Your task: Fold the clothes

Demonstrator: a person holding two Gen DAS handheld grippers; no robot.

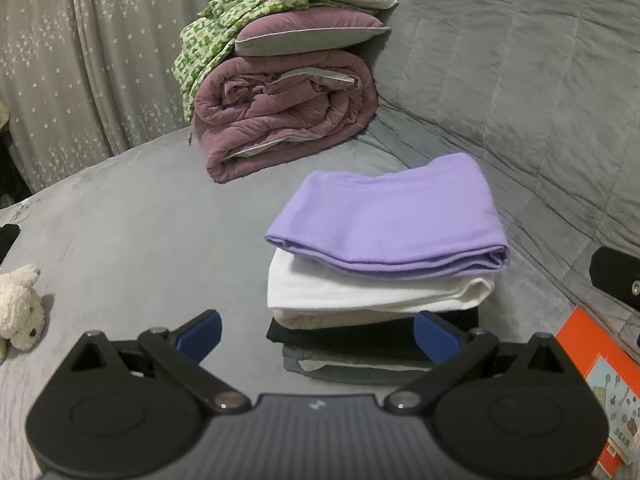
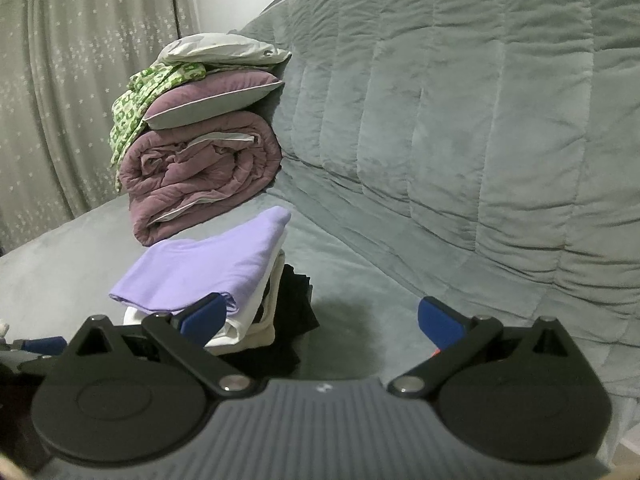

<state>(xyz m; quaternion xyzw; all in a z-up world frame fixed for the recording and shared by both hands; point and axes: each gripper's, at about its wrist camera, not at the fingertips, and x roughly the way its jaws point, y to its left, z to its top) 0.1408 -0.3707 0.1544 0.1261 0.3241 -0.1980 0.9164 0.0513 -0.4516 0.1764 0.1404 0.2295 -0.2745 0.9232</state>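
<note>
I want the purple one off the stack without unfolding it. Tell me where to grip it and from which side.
Grip the folded purple garment at its rolled fold edge on the right, where the layers join. Come in from the right with the open right claw, low and level; the opposite edges look loose and would likely fall open.

One stack of folded clothes [image 1: 384,264], two pillows [image 1: 308,32], one rolled quilt [image 1: 284,116], one plush toy [image 1: 20,304]

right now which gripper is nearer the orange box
Left, as far as the views show. The left gripper has the orange box just to its right; the right gripper shows only a sliver of orange.
</note>
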